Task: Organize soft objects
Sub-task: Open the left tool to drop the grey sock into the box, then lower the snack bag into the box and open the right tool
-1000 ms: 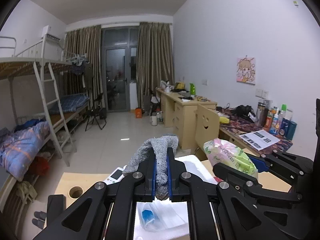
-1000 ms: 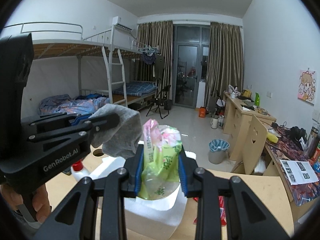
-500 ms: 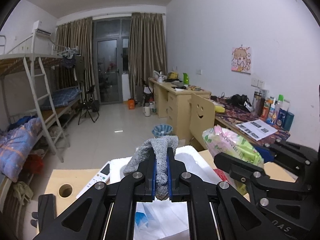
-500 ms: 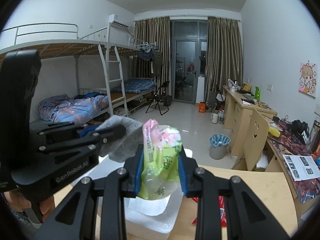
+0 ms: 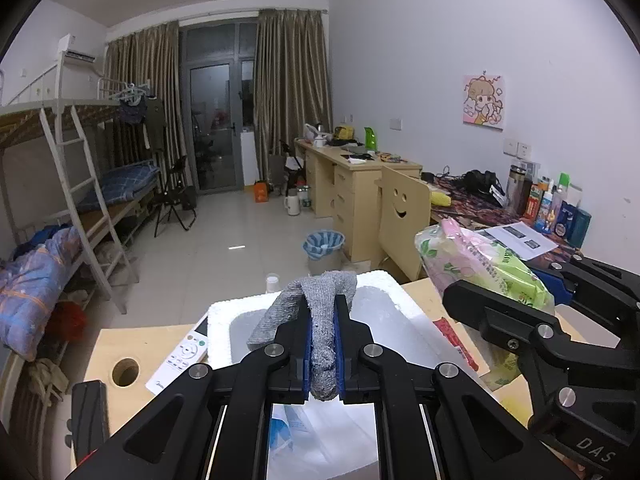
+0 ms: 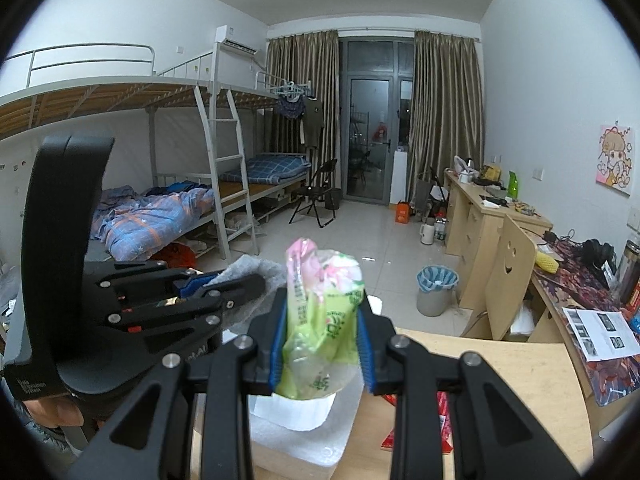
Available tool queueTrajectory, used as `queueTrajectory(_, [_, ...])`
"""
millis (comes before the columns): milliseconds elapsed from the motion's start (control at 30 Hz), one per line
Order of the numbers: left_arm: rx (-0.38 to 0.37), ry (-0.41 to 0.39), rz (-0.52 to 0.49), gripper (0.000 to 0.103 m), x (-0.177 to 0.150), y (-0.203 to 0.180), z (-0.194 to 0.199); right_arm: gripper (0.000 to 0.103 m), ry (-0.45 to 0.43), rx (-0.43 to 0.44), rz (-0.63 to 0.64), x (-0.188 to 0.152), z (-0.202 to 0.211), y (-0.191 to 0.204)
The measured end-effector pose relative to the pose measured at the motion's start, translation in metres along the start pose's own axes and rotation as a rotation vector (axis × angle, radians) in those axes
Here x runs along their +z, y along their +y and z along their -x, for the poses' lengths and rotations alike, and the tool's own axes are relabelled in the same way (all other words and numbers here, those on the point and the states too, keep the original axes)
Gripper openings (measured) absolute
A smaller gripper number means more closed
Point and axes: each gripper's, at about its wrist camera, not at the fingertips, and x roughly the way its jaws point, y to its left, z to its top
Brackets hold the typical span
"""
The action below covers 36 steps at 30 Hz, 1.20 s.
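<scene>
In the left wrist view, the left tool [image 5: 323, 350] is narrowed onto a grey knitted sock [image 5: 320, 320], blue pads pressing both sides; the figures suggest its jaws have just eased open a touch, but the sock sits between them and looks gripped. The sock's long axis runs up along the fingers, its free end flopping over to the left. Directly beneath and ahead lies an open white foam box [image 5: 396, 304], so the sock hangs over the box's hollow, which seems the place it is meant to drop; the box holds white plastic wrapping. To the right, the right tool [image 5: 532, 304] carries a green and pink plastic pack of soft tissues [image 5: 480, 264], just beside the box's right rim. A white remote control [image 5: 180, 356] lies on the pale wooden desk [image 5: 108, 344] left of the box, near a round cable hole. In the right wrist view, the right tool [image 6: 322, 344] is part closed on the tissue pack [image 6: 320, 316], which stands upright between the pads, with the foam box [image 6: 304, 440] below and slightly forward of it. The left tool [image 6: 224, 296] reaches in from the left with the sock [image 6: 256, 270], and looks the nearer of the two to the box's centre. Beyond the desk is a dormitory room: bunk beds, tiled floor, brown curtains, a blue waste bin.
</scene>
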Motion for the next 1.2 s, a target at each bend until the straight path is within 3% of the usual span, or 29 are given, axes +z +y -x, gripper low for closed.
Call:
queueTrajectory(67, [0.011, -0.005, 0.002, 0.022, 0.0, 0.0, 0.001, 0.035, 0.0, -0.001, 0.0, 0.001, -0.001, -0.001])
queueTrajectory(100, [0.021, -0.007, 0.001, 0.042, 0.0, 0.001, 0.001, 0.035, 0.0, -0.003, 0.0, 0.001, -0.001, -0.001])
queueTrajectory(133, [0.03, -0.009, 0.003, 0.068, -0.001, 0.001, 0.002, 0.035, 0.0, -0.004, 0.0, 0.0, -0.001, -0.002])
queueTrajectory(233, [0.091, -0.053, 0.023, 0.095, -0.001, 0.005, 0.007, 0.035, 0.002, -0.008, -0.006, 0.0, -0.002, -0.003])
queueTrajectory(1200, [0.265, -0.108, 0.074, 0.098, -0.003, 0.039, 0.038, 0.035, 0.058, 0.032, 0.001, -0.005, -0.033, 0.0])
